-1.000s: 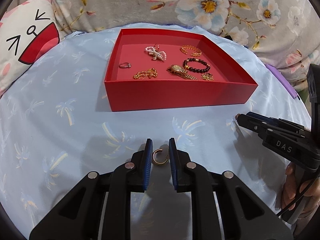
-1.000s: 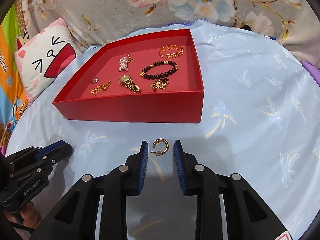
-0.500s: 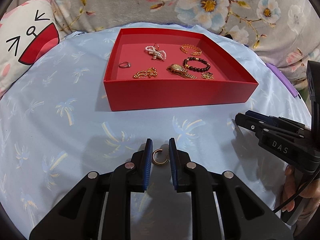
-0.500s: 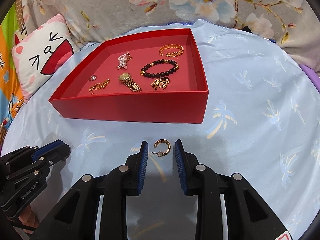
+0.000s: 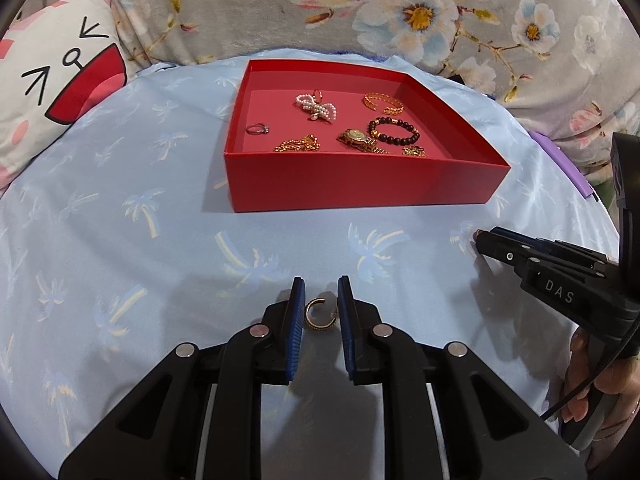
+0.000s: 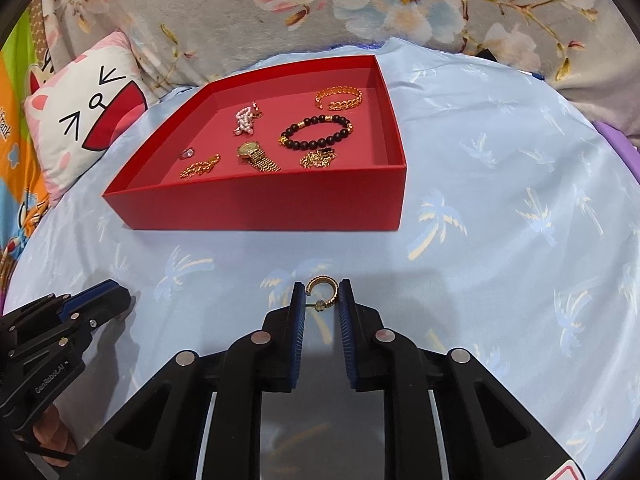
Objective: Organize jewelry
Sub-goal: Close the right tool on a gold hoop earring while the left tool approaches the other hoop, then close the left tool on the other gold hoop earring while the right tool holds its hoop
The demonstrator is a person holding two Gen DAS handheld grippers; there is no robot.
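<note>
A red tray [image 5: 360, 188] sits on the blue palm-print cloth and holds a pearl bow, a ring, gold chains, a gold watch, a black bead bracelet [image 6: 316, 132] and a gold cuff [image 6: 339, 98]. My left gripper [image 5: 320, 312] is shut on a gold hoop earring [image 5: 318, 315], low over the cloth in front of the tray. My right gripper [image 6: 322, 300] is shut on a second gold hoop earring [image 6: 323, 295], also in front of the tray [image 6: 260, 210]. Each gripper shows in the other's view, the right one [image 5: 540, 268] and the left one [image 6: 72, 320].
A cat-face cushion [image 5: 60, 76] lies at the far left. A floral blanket [image 5: 400, 4] rises behind the tray. A purple object [image 5: 560, 164] lies at the cloth's right edge.
My right gripper closed its jaws onto its earring and drew back from the tray a little. My left gripper kept its earring and dropped slightly lower.
</note>
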